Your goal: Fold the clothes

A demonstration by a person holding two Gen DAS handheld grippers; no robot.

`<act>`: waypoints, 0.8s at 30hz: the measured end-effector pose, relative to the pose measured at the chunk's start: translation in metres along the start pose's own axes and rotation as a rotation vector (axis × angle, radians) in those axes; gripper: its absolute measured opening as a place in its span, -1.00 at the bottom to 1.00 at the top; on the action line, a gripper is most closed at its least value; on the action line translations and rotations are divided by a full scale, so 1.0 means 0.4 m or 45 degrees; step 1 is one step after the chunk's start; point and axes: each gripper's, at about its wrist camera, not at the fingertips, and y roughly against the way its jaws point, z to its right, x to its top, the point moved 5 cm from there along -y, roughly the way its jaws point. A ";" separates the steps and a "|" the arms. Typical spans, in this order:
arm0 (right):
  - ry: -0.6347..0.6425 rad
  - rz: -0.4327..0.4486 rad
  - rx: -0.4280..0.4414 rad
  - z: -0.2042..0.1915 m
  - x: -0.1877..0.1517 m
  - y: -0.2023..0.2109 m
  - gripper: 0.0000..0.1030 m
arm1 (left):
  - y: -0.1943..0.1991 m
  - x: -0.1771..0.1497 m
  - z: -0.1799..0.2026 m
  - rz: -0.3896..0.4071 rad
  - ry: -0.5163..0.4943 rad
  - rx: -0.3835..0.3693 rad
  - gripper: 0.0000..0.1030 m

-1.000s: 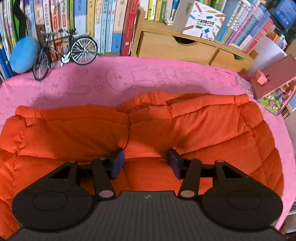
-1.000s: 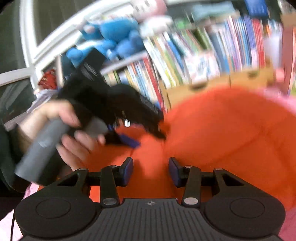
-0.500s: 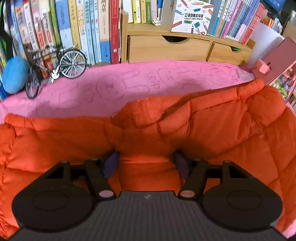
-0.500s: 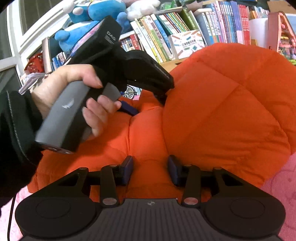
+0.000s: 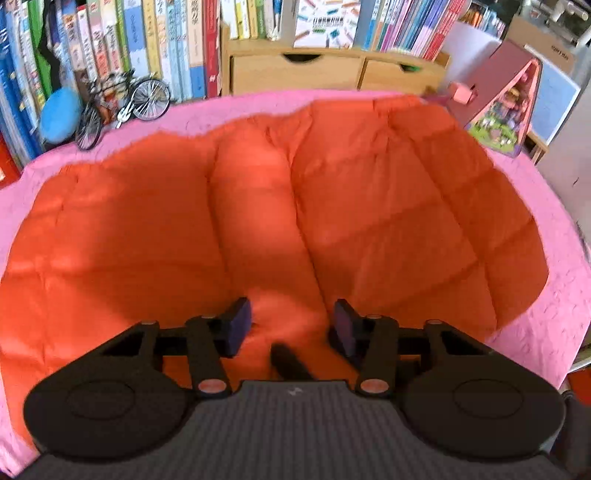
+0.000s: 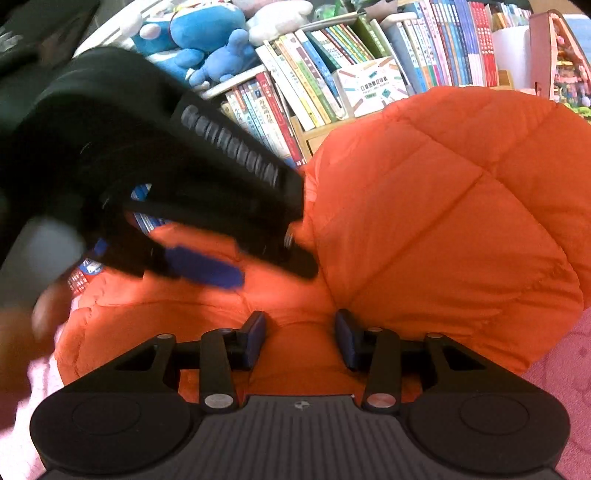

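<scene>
Orange puffer jacket (image 5: pixel 280 221) lies spread over the pink cloth (image 5: pixel 554 295) before the bookshelves (image 5: pixel 147 44). Tilted steeply down over its near edge, the left gripper (image 5: pixel 291 325) is closing, pads clear of the fabric. Right gripper (image 6: pixel 299 338), angled lower, pinches a raised fold.

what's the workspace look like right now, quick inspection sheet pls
surface: pink cloth with faint cartoon prints, mostly covered.
job's things: orange puffer jacket spread out; one side bulges upward in the right wrist view.
clutter: toy bicycle, blue round object, pink toy house along the far edge.
grippers: left gripper closing, jacket fabric between its fingers; right gripper with a fold of jacket between its pads.
cables: nothing seen.
surroundings: books, wooden drawers, blue plush toys.
</scene>
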 end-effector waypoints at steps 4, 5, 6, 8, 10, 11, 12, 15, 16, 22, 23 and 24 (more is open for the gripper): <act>-0.007 0.000 0.011 0.002 -0.002 0.002 -0.17 | -0.042 0.006 -0.007 -0.024 -0.022 0.067 -0.20; -0.009 0.000 0.014 0.003 -0.003 0.003 -0.17 | -0.051 0.017 -0.011 -0.029 -0.005 0.064 -0.17; -0.013 -0.002 0.020 0.005 -0.003 0.002 -0.17 | -0.061 0.027 -0.016 -0.035 0.012 0.060 -0.14; -0.018 -0.005 0.026 0.009 -0.003 0.001 -0.17 | -0.079 0.048 -0.024 -0.044 0.045 0.052 -0.13; -0.019 -0.007 0.030 0.010 -0.003 0.002 -0.17 | -0.089 0.064 -0.029 -0.028 0.064 0.059 -0.13; -0.022 -0.007 0.033 0.010 -0.003 0.002 -0.17 | -0.094 0.072 -0.032 -0.018 0.071 0.065 -0.13; -0.024 -0.007 0.036 0.011 -0.003 0.003 -0.17 | -0.099 0.080 -0.035 -0.008 0.077 0.071 -0.13; -0.024 -0.009 0.044 0.011 -0.003 0.004 -0.17 | -0.121 0.108 -0.044 0.005 0.097 0.090 -0.13; -0.024 -0.009 0.047 0.011 -0.002 0.004 -0.17 | -0.128 0.118 -0.048 0.001 0.107 0.092 -0.13; -0.025 -0.013 0.059 0.010 -0.001 0.006 -0.17 | -0.169 0.181 -0.075 0.005 0.138 0.125 -0.12; -0.025 -0.013 0.060 0.010 0.000 0.007 -0.17 | -0.179 0.191 -0.079 0.003 0.146 0.132 -0.11; -0.024 -0.013 0.060 0.010 0.000 0.007 -0.17 | -0.189 0.201 -0.083 0.000 0.154 0.140 -0.10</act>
